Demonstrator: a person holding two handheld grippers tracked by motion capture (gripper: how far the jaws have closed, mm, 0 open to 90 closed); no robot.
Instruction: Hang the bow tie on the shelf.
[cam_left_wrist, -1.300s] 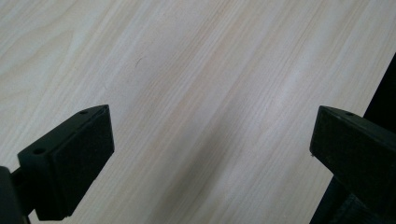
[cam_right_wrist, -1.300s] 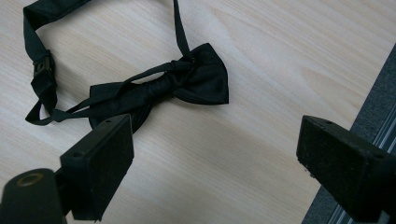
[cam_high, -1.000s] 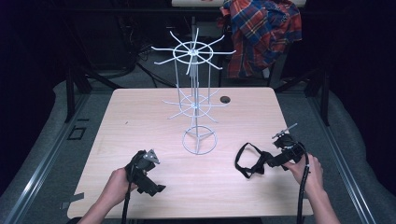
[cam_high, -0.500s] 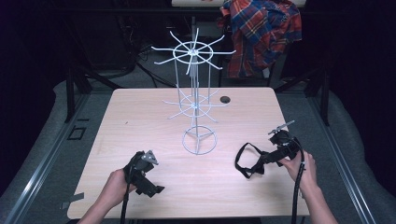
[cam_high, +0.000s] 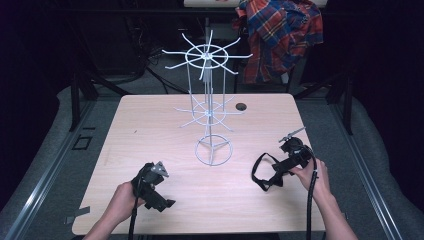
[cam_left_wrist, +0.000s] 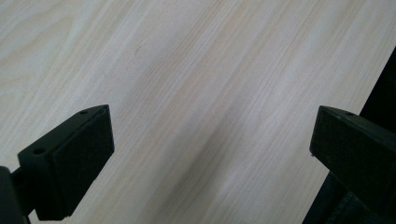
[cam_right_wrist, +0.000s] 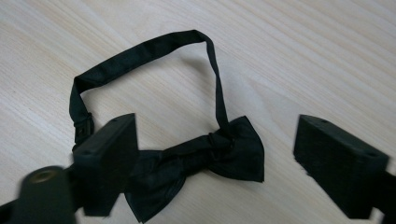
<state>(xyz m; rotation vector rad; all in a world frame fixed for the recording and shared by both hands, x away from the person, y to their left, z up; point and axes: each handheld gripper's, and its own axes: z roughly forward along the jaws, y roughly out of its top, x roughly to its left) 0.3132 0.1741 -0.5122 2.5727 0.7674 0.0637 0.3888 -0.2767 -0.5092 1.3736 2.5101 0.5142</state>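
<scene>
Two hand-held grippers are resting low over a pale wooden table (cam_high: 150, 125), a black bow tie lying beneath the right one.

At about 7 o'clock on the tabletop, the left gripper (cam_left_wrist: 210, 154) is sitting in the person's left hand (cam_high: 117, 202), its jaws standing wide apart over bare wood and gripping nothing. Toward the middle, at 12 o'clock from the near edge, a white wire rack (cam_high: 210, 100) is standing upright on its ring base. At about 4 o'clock, the right gripper (cam_right_wrist: 215, 172) is hovering with its jaws spread wide on either side of the bow tie (cam_right_wrist: 201, 161), not clamping it; the tie's strap (cam_right_wrist: 140, 51) is looping away flat on the table. Beyond the far edge, at 1 o'clock, a plaid shirt (cam_high: 280, 35) is hanging.
</scene>
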